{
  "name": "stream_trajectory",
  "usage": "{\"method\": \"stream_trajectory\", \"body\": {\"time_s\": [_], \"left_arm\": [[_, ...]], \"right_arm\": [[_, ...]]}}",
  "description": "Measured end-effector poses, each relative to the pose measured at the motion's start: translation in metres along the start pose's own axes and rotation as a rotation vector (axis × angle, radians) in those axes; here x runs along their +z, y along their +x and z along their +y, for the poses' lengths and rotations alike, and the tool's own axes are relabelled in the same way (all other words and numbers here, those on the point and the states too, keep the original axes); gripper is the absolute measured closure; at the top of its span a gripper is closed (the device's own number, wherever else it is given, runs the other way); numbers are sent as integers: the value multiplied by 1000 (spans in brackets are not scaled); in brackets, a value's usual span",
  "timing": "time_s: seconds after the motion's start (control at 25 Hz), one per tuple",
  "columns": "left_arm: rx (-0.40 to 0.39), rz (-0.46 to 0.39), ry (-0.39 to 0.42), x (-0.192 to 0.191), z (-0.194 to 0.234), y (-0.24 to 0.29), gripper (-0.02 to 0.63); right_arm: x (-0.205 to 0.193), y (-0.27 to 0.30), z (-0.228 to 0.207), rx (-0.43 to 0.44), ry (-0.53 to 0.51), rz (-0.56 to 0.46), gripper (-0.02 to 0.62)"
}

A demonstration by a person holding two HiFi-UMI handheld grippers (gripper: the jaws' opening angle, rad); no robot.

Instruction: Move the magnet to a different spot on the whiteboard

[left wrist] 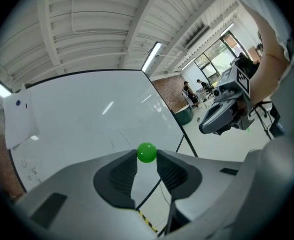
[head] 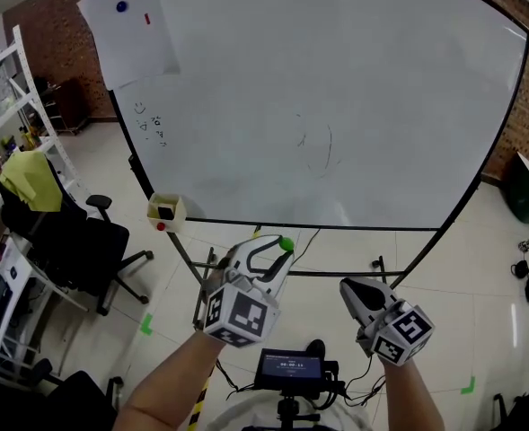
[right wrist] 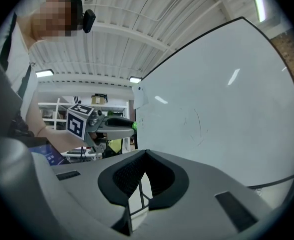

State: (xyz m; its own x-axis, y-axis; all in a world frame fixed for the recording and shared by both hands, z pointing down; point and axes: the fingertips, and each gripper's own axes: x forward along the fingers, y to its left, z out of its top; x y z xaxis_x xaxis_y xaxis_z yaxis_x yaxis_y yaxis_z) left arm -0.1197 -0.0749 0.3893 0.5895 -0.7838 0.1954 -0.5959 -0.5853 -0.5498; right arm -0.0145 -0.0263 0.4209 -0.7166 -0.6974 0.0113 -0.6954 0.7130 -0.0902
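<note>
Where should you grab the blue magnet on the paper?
Pinch the blue magnet by its rim, on two opposite sides, coming straight at the whiteboard. It looks like a small round button flat against the paper, so probably only its rim offers a hold.

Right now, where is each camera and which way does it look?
Head view: on the person's head, looking steeply down at the whiteboard; both forearms, the left gripper and the right gripper show.
Left gripper view: on the left gripper, looking along its jaws, shut on the green magnet, at the whiteboard; the right gripper and forearm show.
Right gripper view: on the right gripper, looking along its shut jaws at the whiteboard; the left gripper and forearm show.
Shared: the whiteboard; each gripper view sees the other gripper.
</note>
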Motion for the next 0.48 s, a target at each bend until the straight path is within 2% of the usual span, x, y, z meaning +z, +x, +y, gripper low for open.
{"method": "stream_trajectory", "body": {"time_s": [0.32,0.48], "left_arm": [[-111,-93,-190,-5,-19,-23,459],[-143,-109,-264,-15,-31,-30,459]], "right_arm": [[-5,-10,10,-16,5,-4,566],[-5,-11,15,-20,3,-4,565]]}}
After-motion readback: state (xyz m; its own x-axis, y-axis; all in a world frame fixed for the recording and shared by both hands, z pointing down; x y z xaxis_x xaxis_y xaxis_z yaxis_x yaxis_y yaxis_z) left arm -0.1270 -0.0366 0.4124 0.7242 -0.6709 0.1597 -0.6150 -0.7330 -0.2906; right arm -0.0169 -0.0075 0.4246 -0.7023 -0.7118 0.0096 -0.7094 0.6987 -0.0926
